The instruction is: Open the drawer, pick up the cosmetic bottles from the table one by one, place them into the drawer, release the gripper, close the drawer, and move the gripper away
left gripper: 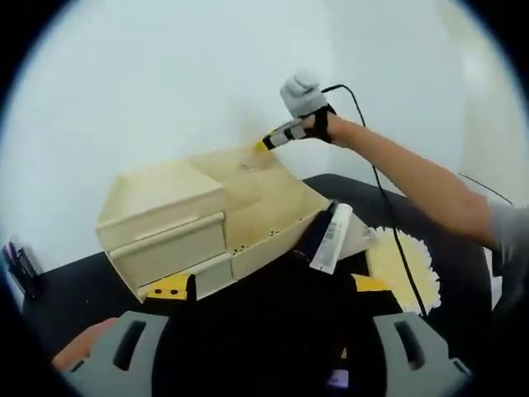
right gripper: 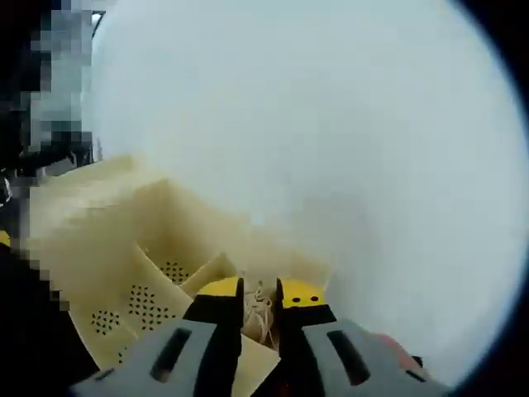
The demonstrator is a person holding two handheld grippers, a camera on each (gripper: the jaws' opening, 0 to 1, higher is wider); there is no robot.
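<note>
A cream wooden organizer (left gripper: 178,219) with drawers on its front stands on the black table (left gripper: 99,285); its drawers look shut. Against its right end lie a white cosmetic tube (left gripper: 333,236) and a dark bottle (left gripper: 312,237). My left gripper (left gripper: 271,285) is open, its yellow tips wide apart, just short of the bottles. My right gripper (left gripper: 266,145), held by a hand, hovers over the organizer's back part. In the right gripper view the right gripper (right gripper: 260,291) has its jaws nearly together with a pale stringy thing (right gripper: 261,313) between them, above perforated cream panels (right gripper: 140,302).
A yellow pad with a white fringe (left gripper: 407,266) lies on the table to the right of the bottles. A black cable (left gripper: 380,190) hangs from the right gripper along the person's arm (left gripper: 413,178). Dark pens (left gripper: 18,263) stand at the far left. A white wall is behind.
</note>
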